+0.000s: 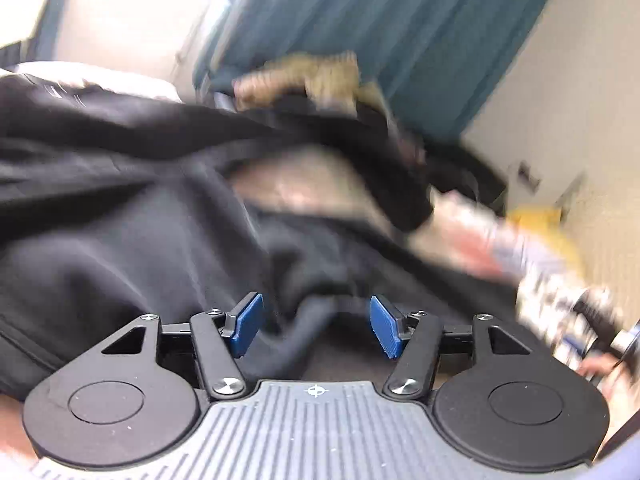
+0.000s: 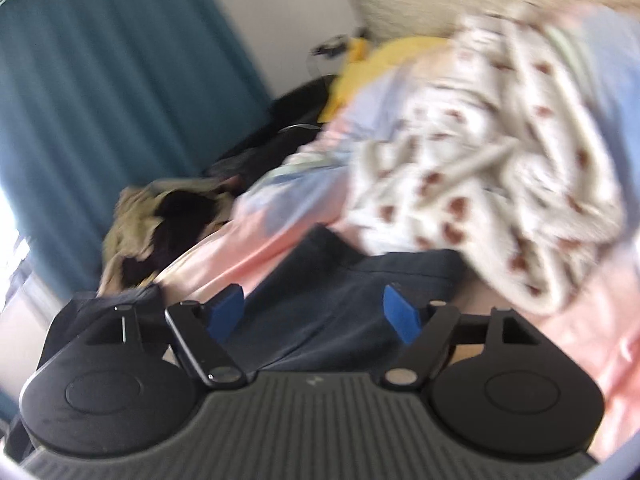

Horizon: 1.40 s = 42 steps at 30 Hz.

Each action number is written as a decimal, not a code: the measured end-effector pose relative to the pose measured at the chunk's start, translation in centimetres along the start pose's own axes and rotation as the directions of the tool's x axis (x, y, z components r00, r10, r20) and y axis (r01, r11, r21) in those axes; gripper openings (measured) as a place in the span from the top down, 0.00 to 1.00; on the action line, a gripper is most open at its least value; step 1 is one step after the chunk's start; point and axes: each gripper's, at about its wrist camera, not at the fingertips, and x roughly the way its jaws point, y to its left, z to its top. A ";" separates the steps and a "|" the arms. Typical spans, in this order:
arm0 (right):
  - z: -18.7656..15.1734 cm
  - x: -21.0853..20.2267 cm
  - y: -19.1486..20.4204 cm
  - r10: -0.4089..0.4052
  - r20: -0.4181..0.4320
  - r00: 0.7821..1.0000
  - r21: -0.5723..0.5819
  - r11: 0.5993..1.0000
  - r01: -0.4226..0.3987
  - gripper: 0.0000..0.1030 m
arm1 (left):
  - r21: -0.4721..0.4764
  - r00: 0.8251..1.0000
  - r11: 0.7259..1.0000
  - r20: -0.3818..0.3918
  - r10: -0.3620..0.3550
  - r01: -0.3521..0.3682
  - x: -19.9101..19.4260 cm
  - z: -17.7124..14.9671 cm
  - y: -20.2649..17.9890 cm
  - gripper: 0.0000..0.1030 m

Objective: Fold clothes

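Observation:
A large dark garment (image 1: 132,216) lies rumpled across the surface and fills the left wrist view. My left gripper (image 1: 316,326) is open, its blue pads apart, with a fold of the dark cloth rising between them; nothing is pinched. In the right wrist view my right gripper (image 2: 316,316) is open over a dark navy garment (image 2: 332,300), pads apart and empty. Both views are motion blurred.
A pink sheet (image 2: 256,248) covers the surface. A white blanket with brown prints (image 2: 492,176) is piled at right, a yellow item (image 2: 384,60) behind it. A tan and black garment heap (image 2: 160,220) lies at left. Teal curtain (image 2: 100,100) and wall stand behind.

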 end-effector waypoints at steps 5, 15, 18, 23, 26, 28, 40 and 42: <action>-1.1 0.8 2.9 0.080 -0.088 0.993 -0.133 0.987 -0.091 0.23 | -0.248 0.988 0.965 0.103 0.114 -0.085 -7.0 4.5 7.3 0.32; -4.0 2.2 7.2 0.172 -0.258 0.951 -0.291 0.924 -0.247 0.23 | -0.424 0.927 0.826 -0.211 0.309 -0.372 -12.9 6.1 19.6 0.32; -4.5 2.1 8.0 0.175 -0.281 0.944 -0.324 0.908 -0.265 0.24 | -0.491 0.912 0.774 -0.297 0.283 -0.400 -11.6 5.2 21.5 0.32; -4.6 2.5 8.3 0.176 -0.293 0.940 -0.332 0.903 -0.272 0.24 | -0.550 0.918 0.745 -0.327 0.225 -0.378 -8.2 5.0 22.5 0.34; -4.5 3.0 7.8 0.175 -0.307 0.936 -0.318 0.908 -0.274 0.23 | -0.546 0.908 0.727 -0.301 0.292 -0.415 -7.4 5.4 21.9 0.62; -4.9 3.2 8.0 0.199 -0.343 0.918 -0.323 0.893 -0.314 0.23 | -0.533 0.922 0.753 -0.214 0.322 -0.386 -8.2 6.1 21.2 0.83; -7.3 3.2 10.2 0.112 -0.392 0.913 -0.523 0.789 -0.322 0.24 | -0.566 0.939 0.772 -0.013 0.343 -0.290 -15.2 7.3 24.1 0.86; -7.8 3.7 9.8 0.084 -0.413 0.907 -0.535 0.783 -0.316 0.23 | -0.566 0.937 0.765 -0.037 0.348 -0.307 -14.4 5.6 25.6 0.85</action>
